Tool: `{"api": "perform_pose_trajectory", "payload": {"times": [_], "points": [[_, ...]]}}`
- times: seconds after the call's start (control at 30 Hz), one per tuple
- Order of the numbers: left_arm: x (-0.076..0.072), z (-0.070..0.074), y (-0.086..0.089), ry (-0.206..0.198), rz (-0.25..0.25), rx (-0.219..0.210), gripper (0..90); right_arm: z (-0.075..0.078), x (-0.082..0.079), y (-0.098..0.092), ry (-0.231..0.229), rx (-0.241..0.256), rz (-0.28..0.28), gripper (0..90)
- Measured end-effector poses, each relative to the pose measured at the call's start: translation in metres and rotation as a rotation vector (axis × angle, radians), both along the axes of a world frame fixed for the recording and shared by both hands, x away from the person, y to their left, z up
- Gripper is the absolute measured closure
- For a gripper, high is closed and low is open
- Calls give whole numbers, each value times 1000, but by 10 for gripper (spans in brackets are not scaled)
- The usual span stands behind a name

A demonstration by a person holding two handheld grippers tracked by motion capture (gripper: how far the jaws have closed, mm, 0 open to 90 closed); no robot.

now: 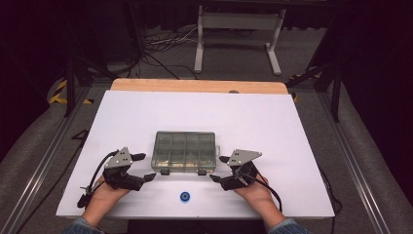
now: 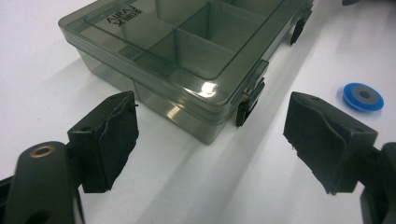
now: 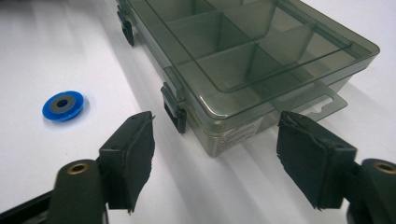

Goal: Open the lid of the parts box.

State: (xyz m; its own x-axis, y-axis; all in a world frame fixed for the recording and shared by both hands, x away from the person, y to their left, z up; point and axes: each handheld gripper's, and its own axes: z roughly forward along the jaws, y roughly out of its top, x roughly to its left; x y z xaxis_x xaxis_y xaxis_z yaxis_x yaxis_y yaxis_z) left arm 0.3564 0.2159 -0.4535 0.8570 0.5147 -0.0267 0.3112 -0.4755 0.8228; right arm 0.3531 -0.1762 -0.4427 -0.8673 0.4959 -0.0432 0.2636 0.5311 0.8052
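1. Compartment box [image 1: 185,151], smoky clear plastic with its lid down, is lying on the white table [image 1: 253,117] between the two grippers.
2. Left gripper [image 1: 141,168] is hovering just beside its left front corner, jaws spread, holding nothing.
3. Right gripper [image 1: 218,169] is mirroring it at the right corner, likewise gaping and empty.
4. Blue disc [image 1: 185,196] is sitting nearer the person.

Bare table [image 1: 272,122] surrounds the organizer box [image 1: 185,150]; a blue disc [image 1: 185,196] lies before it.
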Motion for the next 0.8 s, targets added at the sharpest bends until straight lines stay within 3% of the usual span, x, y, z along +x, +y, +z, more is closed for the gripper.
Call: {"api": "perform_pose_trajectory", "payload": {"times": [0.1, 0.2, 0.43, 0.8], "points": [[1, -2, 1, 17, 1, 24, 258, 0, 0, 0, -7, -9, -3, 305], [1, -3, 2, 26, -2, 22, 337, 0, 1, -1, 0, -7, -12, 322], [1, -5, 0, 47, -19, 39, 507, -1, 1, -1, -6, -19, -2, 442], [4, -7, 0, 71, -18, 32, 644, -3, 3, -1, 14, -36, -8, 626]]}}
